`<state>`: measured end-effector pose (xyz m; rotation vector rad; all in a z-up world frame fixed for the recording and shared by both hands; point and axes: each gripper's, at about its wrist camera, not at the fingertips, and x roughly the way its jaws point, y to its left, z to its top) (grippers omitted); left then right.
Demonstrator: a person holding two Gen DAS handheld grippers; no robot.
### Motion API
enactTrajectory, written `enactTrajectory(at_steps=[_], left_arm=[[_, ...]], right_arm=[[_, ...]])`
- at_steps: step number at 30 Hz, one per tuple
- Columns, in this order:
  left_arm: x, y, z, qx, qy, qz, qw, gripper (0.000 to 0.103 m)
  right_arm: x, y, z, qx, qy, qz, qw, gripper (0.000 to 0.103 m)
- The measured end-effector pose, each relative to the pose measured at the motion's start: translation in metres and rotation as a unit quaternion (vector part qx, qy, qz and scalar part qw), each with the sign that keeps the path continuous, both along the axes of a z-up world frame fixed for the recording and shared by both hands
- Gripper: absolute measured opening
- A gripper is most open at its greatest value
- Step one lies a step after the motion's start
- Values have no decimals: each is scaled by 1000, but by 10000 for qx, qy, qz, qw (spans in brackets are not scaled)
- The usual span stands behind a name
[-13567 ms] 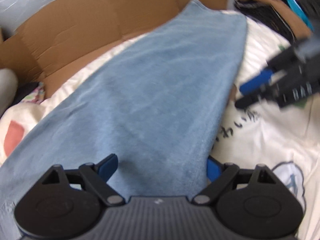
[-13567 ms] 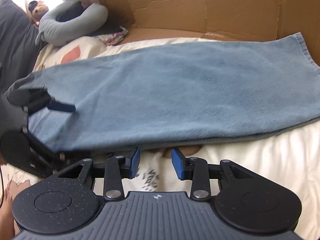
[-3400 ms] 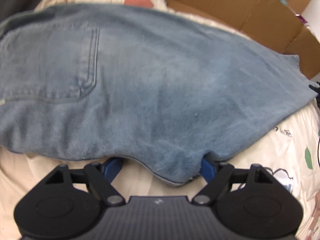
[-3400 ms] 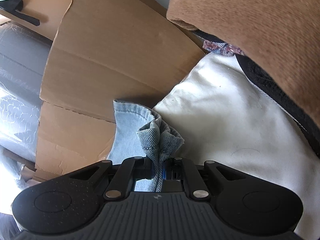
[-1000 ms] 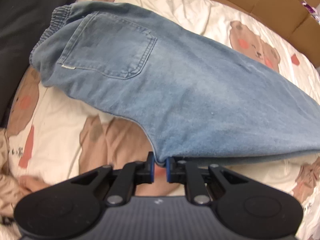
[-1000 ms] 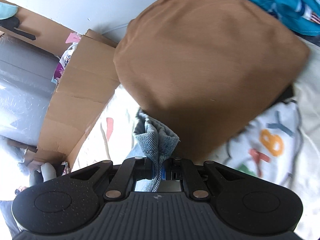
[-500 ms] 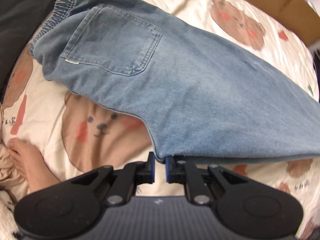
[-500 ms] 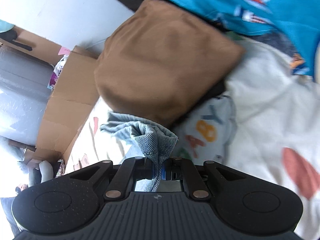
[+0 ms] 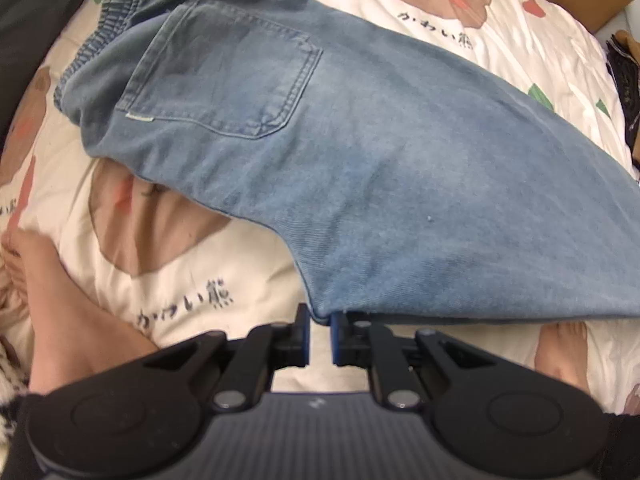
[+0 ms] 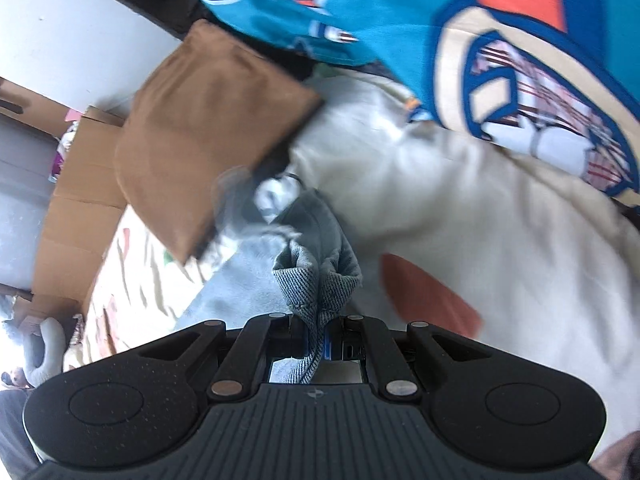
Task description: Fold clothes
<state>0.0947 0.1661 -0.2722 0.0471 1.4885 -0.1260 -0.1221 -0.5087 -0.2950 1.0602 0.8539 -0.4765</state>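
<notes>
The jeans lie on the bed, spread across the bear-print bedsheet, with the back pocket facing up and the elastic waistband at the far left of the left wrist view. You hold them at two places. Your left gripper is clenched on the near edge of the denim, at the corner where the seat curves into the leg, and it points down at the sheet, so this corner stays pinned low. Your right gripper is clenched on a bunched piece of hem; the denim goes deep between the jaws and out behind them. I think this is the leg end, but the picture is blurred there, so I am not sure.

This hold makes sense for folding: one hand anchors the hip side, and the other hand is free to bring the leg end over it. The long leg runs out of the left wrist view to the right.

Around the jeans, a brown cushion and a teal printed garment lie close beyond the hem in the right wrist view. Your bare foot rests on the sheet, beside the left gripper.
</notes>
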Motion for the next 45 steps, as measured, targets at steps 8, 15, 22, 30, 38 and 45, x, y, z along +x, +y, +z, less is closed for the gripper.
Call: enactTrajectory(at_steps=[8,15,22,30,38,45], left_arm=[[14,7,5,47,129,-56,9999,10],[19,5,-16,89,269,-78,9996,10],[14,0,-59,270,447,-119,9986,11],[17,-5,-42,363,514,-41,9980,17],[28,-22,8,360,199,-9,9992,42],[51,-53,73,308,-346,-230,9987,54]], right_arm=[[-27,-6,-11,259,166,-358,9989,6],[-33,-5,-30,296,330,-453,9980,7],[-50,-4,-63,210,1010,-686,9923,29],[-61,-19,-42,-72,972,-216,9950,30],[-40,-23,-14,-422,907,739,9922,30],[-27,-19,19,-850,658,1550,9821,30]])
